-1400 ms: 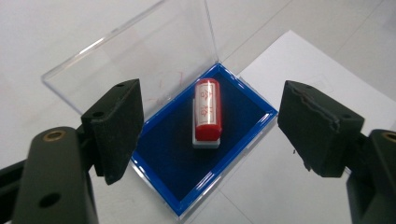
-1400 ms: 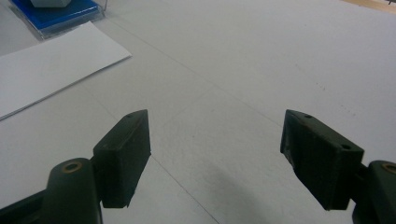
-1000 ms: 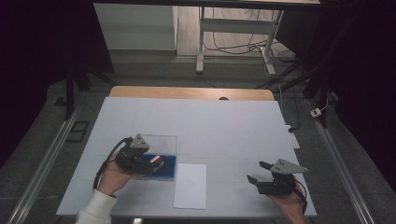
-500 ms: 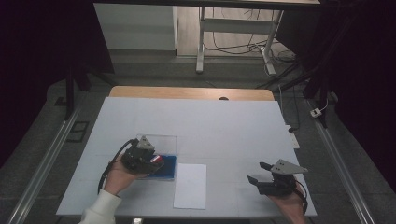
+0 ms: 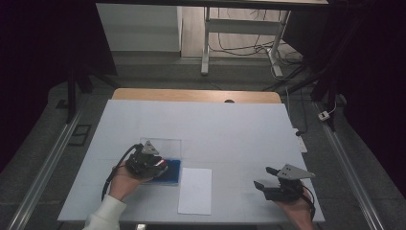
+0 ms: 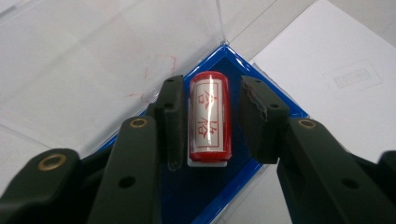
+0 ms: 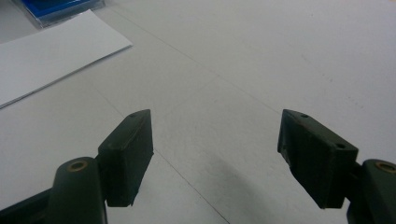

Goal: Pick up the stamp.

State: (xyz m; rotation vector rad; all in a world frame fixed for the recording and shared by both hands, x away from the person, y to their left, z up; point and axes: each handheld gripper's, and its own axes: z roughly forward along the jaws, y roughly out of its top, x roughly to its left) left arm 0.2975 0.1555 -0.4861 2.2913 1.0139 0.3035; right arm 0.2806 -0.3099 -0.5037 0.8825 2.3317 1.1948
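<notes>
A red cylindrical stamp (image 6: pixel 208 116) with a white label and red characters lies on its side in a blue tray (image 6: pixel 210 196). My left gripper (image 6: pixel 212 86) straddles the stamp. Its jaws have just been closing around it. The left pad sits close against the stamp, and a narrow gap still shows at the right pad. In the high view the left gripper (image 5: pixel 160 167) hangs over the blue tray (image 5: pixel 173 171) at the table's front left. My right gripper (image 5: pixel 263 177) rests at the front right, jaws wide apart over bare table (image 7: pixel 215 119).
A white sheet of paper (image 5: pixel 195 190) lies just right of the tray, with a faint printed box on it (image 6: pixel 355 77). The tray's clear lid (image 5: pixel 165 143) stands open behind it. The white table top (image 5: pixel 215 124) stretches back to a wooden edge.
The left gripper has shifted slightly down onto the tray and its jaws have narrowed around the stamp. The right gripper has not moved.
</notes>
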